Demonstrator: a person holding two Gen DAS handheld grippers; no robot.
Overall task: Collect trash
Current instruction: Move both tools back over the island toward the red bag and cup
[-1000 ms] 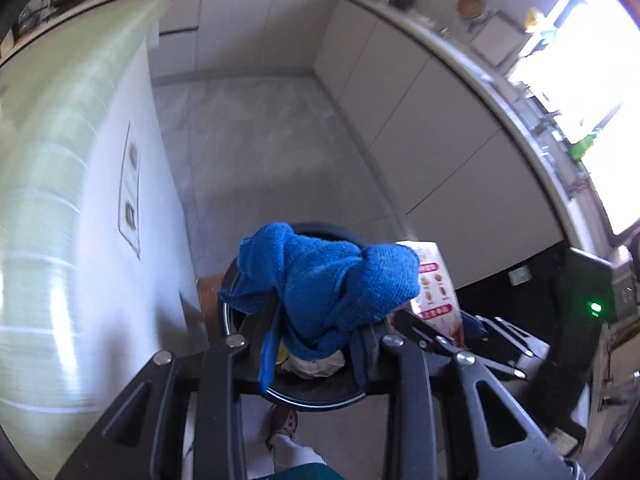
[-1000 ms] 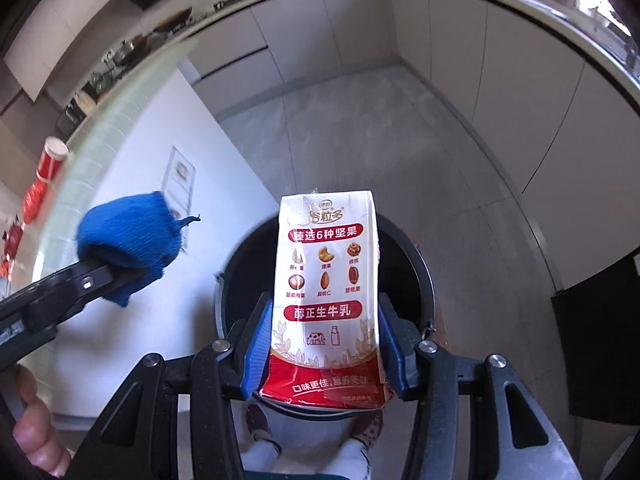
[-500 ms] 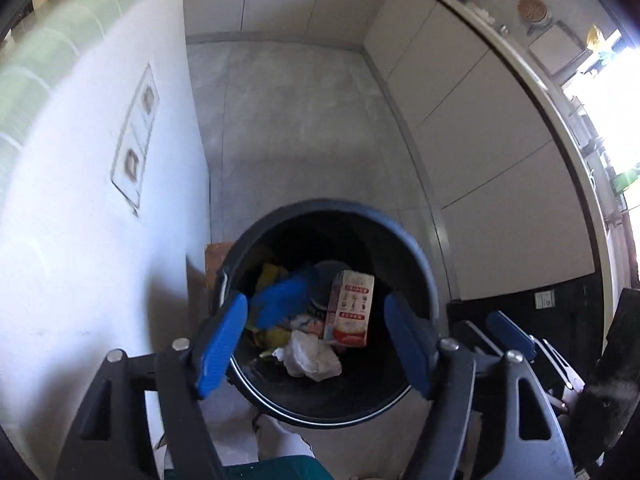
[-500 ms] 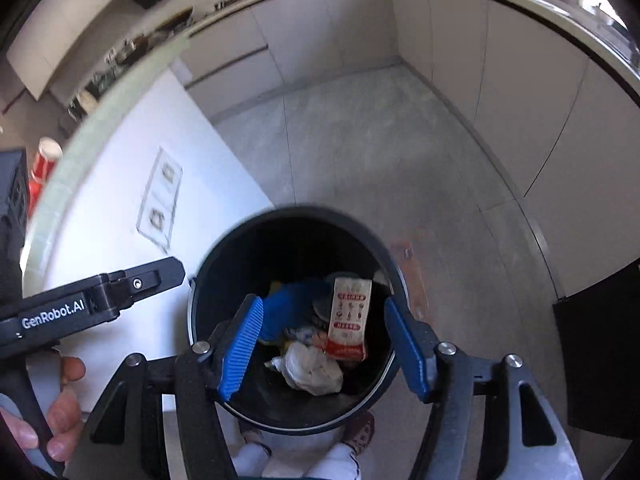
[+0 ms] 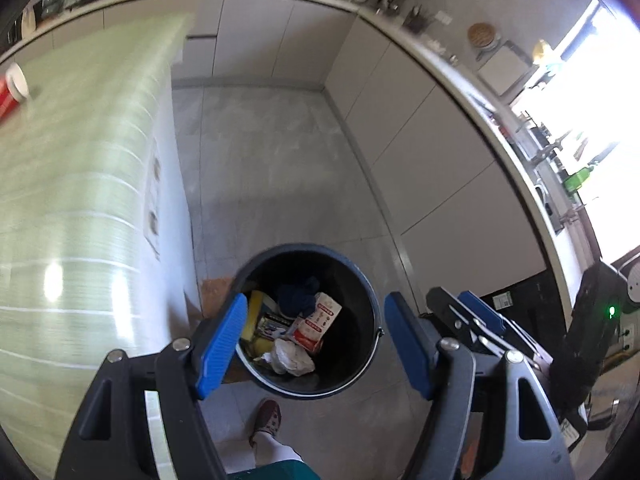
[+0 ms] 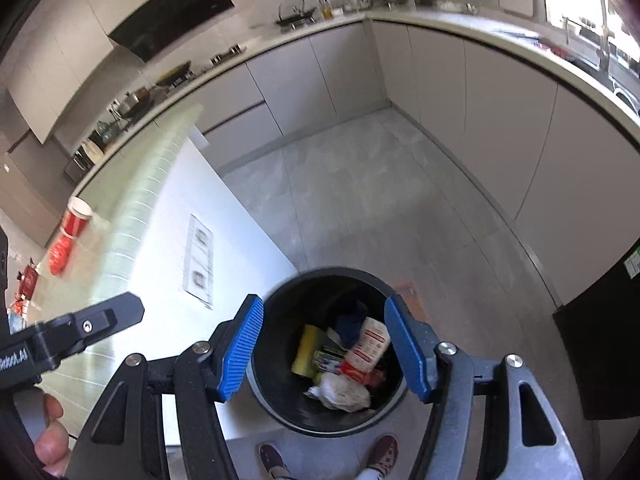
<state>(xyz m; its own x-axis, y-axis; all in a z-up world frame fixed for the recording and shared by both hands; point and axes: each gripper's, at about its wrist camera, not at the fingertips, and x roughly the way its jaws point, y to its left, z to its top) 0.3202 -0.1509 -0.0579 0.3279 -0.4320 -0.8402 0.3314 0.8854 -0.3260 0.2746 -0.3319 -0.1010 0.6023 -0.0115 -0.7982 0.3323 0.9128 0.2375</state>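
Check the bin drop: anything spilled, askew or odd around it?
Nothing spilled: the milk carton, blue cloth and other trash all lie inside the black bin. Both the left gripper and right gripper are open and empty above it. One oddity: a red cup on the green counter looks tipped, though blurred.

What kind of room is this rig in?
Most likely a home kitchen: an L-shaped counter with flat cabinets under it, a hob below a range hood, and a faucet by the bright window. A black trash bin stands on the tiled floor.
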